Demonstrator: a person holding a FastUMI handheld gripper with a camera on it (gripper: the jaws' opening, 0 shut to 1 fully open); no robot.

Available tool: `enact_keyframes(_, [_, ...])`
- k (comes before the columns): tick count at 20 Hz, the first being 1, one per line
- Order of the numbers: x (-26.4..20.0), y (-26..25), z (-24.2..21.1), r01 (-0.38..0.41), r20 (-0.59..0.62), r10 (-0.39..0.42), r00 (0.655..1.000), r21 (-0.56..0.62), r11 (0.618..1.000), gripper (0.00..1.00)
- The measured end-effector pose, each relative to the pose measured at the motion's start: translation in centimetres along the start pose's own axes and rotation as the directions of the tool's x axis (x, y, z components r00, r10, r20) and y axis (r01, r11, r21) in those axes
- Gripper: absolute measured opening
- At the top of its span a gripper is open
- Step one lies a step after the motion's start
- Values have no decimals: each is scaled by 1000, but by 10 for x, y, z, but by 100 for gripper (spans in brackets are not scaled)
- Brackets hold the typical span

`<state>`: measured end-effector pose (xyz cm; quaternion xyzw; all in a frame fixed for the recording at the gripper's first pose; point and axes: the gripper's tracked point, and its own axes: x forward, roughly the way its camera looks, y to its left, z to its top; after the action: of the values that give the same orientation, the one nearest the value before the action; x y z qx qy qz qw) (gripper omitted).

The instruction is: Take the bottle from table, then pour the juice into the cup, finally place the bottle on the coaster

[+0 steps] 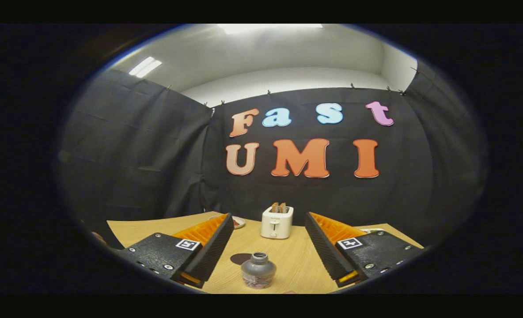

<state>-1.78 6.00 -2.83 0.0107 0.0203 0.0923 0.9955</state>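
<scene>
While the fingers (268,247) gape wide, the bottle (258,270) stands between them, its label blurred.

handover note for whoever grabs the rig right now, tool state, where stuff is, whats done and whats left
Tool: open, fingers spread wide, holding nothing.
Bottle: upright on the table, uncapped, between the fingers, touched by neither.
Dark round coaster: just behind the bottle to its left, nothing on it.
Toaster with toast sits beyond the fingers; a plate lies to its left.
Done: lined up on the bottle.
Left: grasp the bottle, pour into the cup, set the bottle on the coaster.
</scene>
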Motion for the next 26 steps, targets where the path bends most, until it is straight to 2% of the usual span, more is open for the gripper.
enact_keyframes(6, [-2, 12, -35, -24, -58, 24, 998, -6, 1000, 97])
enact_keyframes(11, [-4, 18, -67, -45, -112, 51, 992, 52, 998, 97])
enact_keyframes(23, [1, 21, -141, -43, -218, 66, 974, 109, 993, 97])
enact_keyframes(26, [4, 21, -163, -21, -246, 46, 968, 103, 994, 97])
